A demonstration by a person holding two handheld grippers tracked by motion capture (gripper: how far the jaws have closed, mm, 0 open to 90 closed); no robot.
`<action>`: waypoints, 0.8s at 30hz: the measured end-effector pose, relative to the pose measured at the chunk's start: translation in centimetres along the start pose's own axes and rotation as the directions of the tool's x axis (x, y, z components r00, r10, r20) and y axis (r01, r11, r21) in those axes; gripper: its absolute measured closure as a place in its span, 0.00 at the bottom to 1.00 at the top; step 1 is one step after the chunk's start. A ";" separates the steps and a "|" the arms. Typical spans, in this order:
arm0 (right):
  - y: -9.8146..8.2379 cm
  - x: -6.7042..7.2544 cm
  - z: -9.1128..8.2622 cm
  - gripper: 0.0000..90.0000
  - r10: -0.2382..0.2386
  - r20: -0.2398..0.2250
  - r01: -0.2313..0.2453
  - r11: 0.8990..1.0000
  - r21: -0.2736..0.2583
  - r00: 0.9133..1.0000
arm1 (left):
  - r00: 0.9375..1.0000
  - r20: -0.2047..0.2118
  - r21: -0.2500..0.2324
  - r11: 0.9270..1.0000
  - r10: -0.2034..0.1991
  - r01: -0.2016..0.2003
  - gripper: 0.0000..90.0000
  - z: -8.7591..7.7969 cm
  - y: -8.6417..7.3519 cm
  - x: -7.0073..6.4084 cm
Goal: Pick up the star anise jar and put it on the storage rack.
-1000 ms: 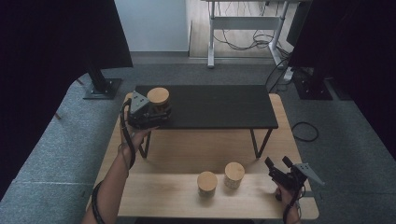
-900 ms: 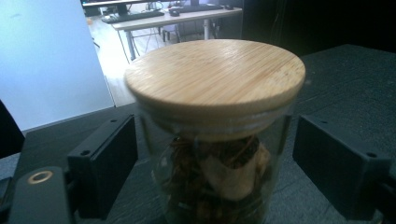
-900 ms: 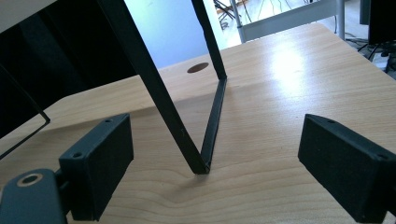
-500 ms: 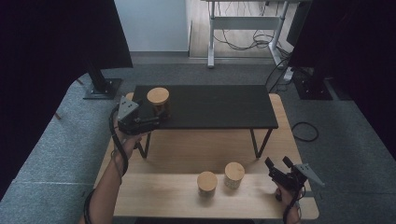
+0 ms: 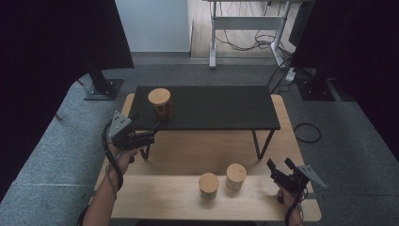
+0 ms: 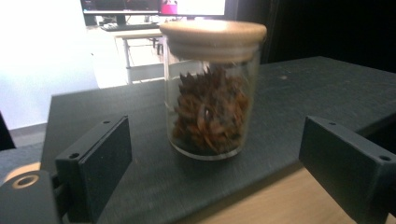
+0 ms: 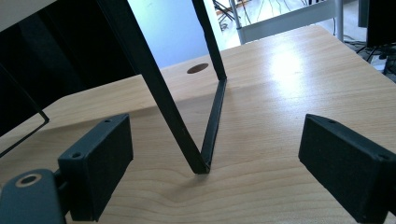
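A glass jar (image 5: 160,103) with a wooden lid and brown contents stands upright near the left end of the black raised shelf (image 5: 221,106). In the left gripper view the jar (image 6: 210,93) stands just past the jaw tips. My left gripper (image 5: 147,122) is open, and its jaws have just been opening wide before easing in slightly; nothing is between them (image 6: 215,163). Two more lidded jars (image 5: 208,185) (image 5: 236,176) stand on the wooden table (image 5: 155,202). My right gripper (image 5: 279,165) is open at the table's right end, its empty jaws (image 7: 215,154) facing a black shelf leg (image 7: 208,140).
The black shelf stands on thin metal legs (image 5: 256,143) over the wooden table. A cable hole (image 7: 197,68) is cut into the tabletop. Grey carpet (image 5: 56,155) surrounds the table, with a white desk frame (image 5: 244,33) and cables beyond.
My left gripper has let go of the jar on the shelf and drawn back toward the person and leftward. The jar stays where it stood. The right gripper has not moved.
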State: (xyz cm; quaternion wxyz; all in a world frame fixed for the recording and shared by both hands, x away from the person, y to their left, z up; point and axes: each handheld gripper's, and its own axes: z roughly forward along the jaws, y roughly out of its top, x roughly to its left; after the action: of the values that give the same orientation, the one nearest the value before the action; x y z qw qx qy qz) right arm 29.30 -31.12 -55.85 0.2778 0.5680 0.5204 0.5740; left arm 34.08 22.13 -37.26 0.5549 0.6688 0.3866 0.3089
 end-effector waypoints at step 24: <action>0.0 0.0 -0.1 0.10 0.005 0.007 -0.005 1.000 -0.004 1.000 | 1.000 0.028 0.049 0.999 -0.008 0.006 0.11 -5.4 -7.3 -1.1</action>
State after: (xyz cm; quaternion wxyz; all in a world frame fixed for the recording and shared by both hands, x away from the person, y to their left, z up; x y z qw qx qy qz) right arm 29.23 -31.12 -55.85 0.2794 0.5706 0.5168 0.5738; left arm 27.75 24.55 -43.39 0.5448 0.6849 0.3886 0.2881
